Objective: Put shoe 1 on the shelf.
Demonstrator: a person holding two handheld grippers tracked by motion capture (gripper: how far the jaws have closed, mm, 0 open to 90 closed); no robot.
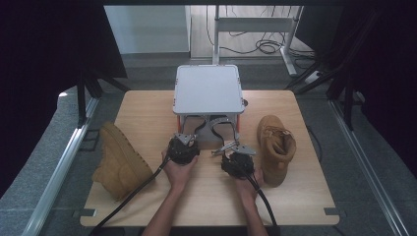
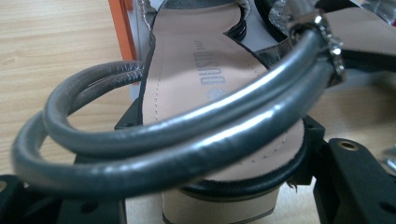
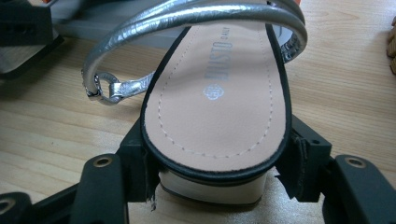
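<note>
Left hand-held gripper [image 1: 184, 147] clamped on the heel of a sandal [image 2: 196, 84], both black jaws pressed against the heel block's sides, tan insole running away toward 12 o'clock in the left gripper view, with a doubled grey strap [image 2: 154, 140] looping across right in front of the lens. Right hand-held gripper [image 1: 238, 161] same deal: jaws closed snug on the heel of the second sandal [image 3: 219, 107], silver strap [image 3: 196, 14] arching over the insole, small metal ring [image 3: 105, 88] hanging off it at about 9 o'clock. Printed logo readable on both insoles.

Seen from the high view, both held side by side near the middle of the wooden tabletop [image 1: 147, 108], a hand behind each, sandal toes tucked under a grey-topped stand [image 1: 208, 88] with orange legs at 12 o'clock. Tan boot [image 1: 120, 160] lying on its side out at 9 o'clock, near the tabletop's edge. Matching boot [image 1: 275, 147] standing upright at 3 o'clock, just beside the right gripper. Cables on the floor far beyond the stand.
</note>
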